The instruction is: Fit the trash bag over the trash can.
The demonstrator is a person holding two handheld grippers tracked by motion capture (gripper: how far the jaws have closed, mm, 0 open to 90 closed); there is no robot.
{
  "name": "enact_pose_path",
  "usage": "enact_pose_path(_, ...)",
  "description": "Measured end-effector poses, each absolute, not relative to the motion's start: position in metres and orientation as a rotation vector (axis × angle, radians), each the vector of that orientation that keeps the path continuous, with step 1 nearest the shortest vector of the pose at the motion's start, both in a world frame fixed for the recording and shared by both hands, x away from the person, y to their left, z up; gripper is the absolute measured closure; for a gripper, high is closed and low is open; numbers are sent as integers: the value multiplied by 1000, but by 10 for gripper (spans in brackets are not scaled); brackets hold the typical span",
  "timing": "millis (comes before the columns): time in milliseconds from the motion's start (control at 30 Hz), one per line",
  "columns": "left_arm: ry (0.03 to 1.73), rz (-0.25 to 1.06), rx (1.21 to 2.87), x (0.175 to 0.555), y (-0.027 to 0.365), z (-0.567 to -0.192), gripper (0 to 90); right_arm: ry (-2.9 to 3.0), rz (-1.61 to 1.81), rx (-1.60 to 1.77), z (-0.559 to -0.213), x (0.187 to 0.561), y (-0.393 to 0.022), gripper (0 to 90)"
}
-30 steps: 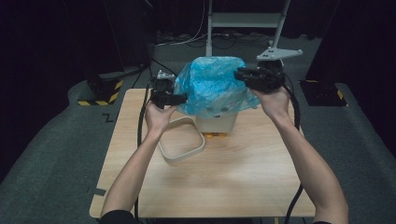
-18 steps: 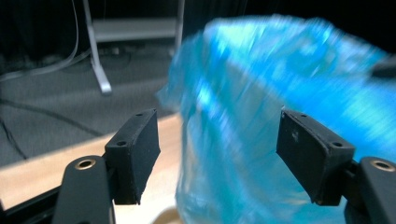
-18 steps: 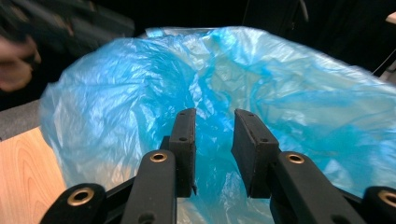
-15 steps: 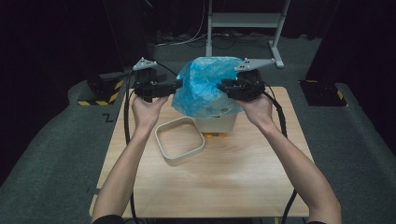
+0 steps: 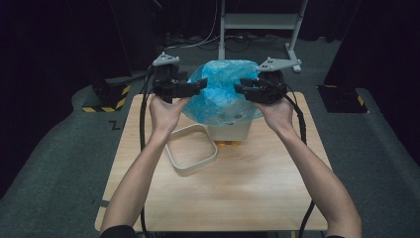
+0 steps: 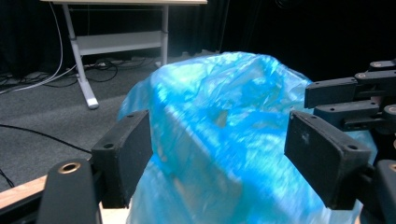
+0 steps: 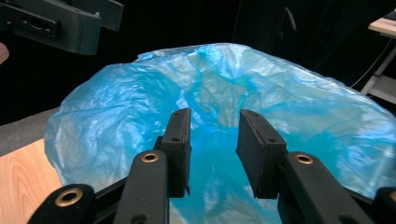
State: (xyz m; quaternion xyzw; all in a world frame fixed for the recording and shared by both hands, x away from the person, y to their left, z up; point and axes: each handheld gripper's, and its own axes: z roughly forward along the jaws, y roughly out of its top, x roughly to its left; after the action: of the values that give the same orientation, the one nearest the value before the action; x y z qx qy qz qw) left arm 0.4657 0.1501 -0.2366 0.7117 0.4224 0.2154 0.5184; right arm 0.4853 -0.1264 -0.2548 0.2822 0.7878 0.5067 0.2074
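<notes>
- Lying nearest on the light wooden table (image 5: 237, 193) is an empty, cream-coloured rectangular plastic frame with rounded corners (image 5: 191, 149), flat on the board, left of centre and just beside the person's left forearm.
- Past it, near the table's far edge, stands a white box-like bin (image 5: 233, 131), with something small and orange at the foot of its near side.
- A crinkled, translucent blue plastic bag (image 5: 220, 94) billows over the top of that bin and hides its rim; the bag bulges wider than the bin on both sides.
- The left gripper (image 5: 198, 87), black with a grey three-cornered plate on top, is held level at the bag's left side, pointing right toward it.
- In the left gripper view its jaws stand wide apart and have just been opening further; the blue bag (image 6: 224, 154) lies in the gap between the pads, and neither pad presses on it.
- The right gripper (image 5: 242, 89), also black with a grey plate, is held level at the bag's right side, pointing left, so the two grippers face each other across the bag.
- In the right gripper view its jaws stand partly apart and have just been opening; blue film (image 7: 215, 107) shows through the gap, but the pads are not clamped on it.
- On the dark floor beyond the table stands a grey metal stand (image 5: 257, 22).
</notes>
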Motion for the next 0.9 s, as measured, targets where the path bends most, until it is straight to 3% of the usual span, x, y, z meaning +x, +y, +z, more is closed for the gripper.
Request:
enact_pose_path(300,1026,546,1830,472,130,-244,220,2184,1394,805,-256,488,-133,638)
enact_pose_path(900,980,514,1786,461,164,-279,305,2193,1330,830,-271,496,-145,647)
